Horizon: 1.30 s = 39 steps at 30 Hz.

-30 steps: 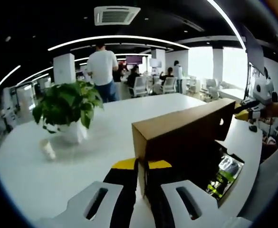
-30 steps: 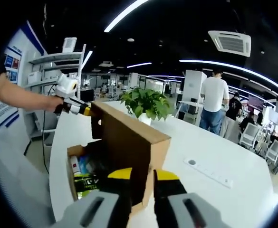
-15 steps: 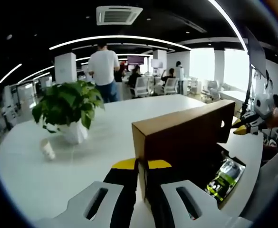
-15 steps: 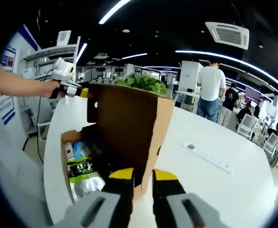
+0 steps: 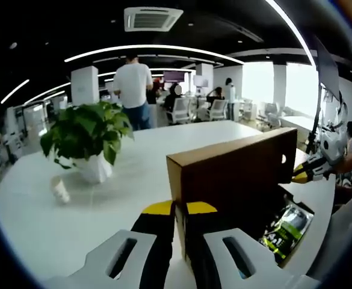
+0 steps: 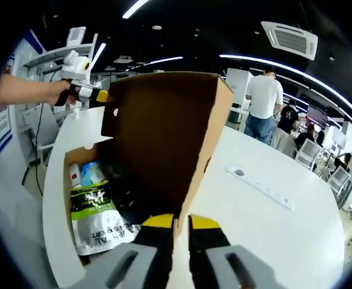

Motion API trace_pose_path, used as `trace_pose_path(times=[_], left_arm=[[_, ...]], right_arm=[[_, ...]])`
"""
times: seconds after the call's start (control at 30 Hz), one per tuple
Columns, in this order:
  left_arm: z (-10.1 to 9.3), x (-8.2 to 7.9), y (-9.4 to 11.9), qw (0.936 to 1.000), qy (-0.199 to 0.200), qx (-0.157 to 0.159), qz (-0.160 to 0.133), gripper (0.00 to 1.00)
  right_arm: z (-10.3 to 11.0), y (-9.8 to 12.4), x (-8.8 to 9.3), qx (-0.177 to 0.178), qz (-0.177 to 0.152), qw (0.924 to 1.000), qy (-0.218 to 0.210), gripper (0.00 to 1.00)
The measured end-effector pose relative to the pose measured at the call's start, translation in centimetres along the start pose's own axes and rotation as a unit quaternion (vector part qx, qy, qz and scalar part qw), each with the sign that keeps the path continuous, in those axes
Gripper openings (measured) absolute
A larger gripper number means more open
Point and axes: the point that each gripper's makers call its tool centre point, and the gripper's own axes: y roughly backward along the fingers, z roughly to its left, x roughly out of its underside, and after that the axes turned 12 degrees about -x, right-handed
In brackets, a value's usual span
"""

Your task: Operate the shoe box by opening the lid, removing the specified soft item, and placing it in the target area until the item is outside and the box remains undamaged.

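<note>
Lid (image 6: 163, 132) raised higher, one pouch (image 6: 94, 214) inside

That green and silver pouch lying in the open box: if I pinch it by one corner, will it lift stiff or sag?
Likely sag: the pouch looks like a creased, glossy foil bag, so probably floppy and a bit slippery. It lies beside other small items in the box, so it may drag them. The raised lid may crowd the approach.

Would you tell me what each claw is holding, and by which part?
Both hold the box lid by opposite end corners: left claw, right claw.
</note>
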Motion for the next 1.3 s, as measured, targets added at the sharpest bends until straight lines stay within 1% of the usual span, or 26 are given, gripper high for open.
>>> trace_pose_path(times=[0.13,0.2,0.33,0.47,0.67,0.83,0.93,1.1,1.3], left_arm=[[0.0,-0.1,-0.2,1.0,0.003,-0.002,0.0,0.03],[0.1,-0.1,-0.3,1.0,0.004,-0.003,0.0,0.03],[0.0,-0.1,-0.2,1.0,0.006,-0.003,-0.003,0.04],[0.0,-0.1,-0.3,1.0,0.003,-0.004,-0.003,0.04],[0.1,0.2,-0.4,0.9999,-0.006,-0.014,-0.001,0.04],[0.9,1.4,-0.3,0.9997,0.008,-0.02,0.007,0.09],[0.9,2.0,-0.2,0.9996,0.014,-0.022,0.014,0.12],[0.5,3.3,-0.3,0.9993,0.015,-0.022,0.026,0.12],[0.0,5.4,-0.4,0.9987,0.018,-0.023,0.041,0.12]], right_arm=[[0.0,-0.5,-0.2,0.003,0.003,1.0,0.004,0.01],[-0.2,-0.7,0.0,0.007,0.013,0.9999,0.006,0.0],[-0.4,-0.8,0.0,0.01,0.017,0.9997,0.013,0.0],[-0.6,-0.7,0.0,0.01,0.019,0.9997,0.014,0.0],[-0.7,-0.7,-0.2,0.012,0.018,0.9996,0.016,0.0],[-0.8,-0.8,-0.2,0.011,0.021,0.9996,0.018,0.0],[-0.8,-0.8,-0.2,0.011,0.02,0.9996,0.015,0.0],[-0.8,-0.8,-0.2,0.009,0.021,0.9996,0.015,0.0],[-0.8,-0.7,-0.2,0.008,0.021,0.9997,0.013,0.0]])
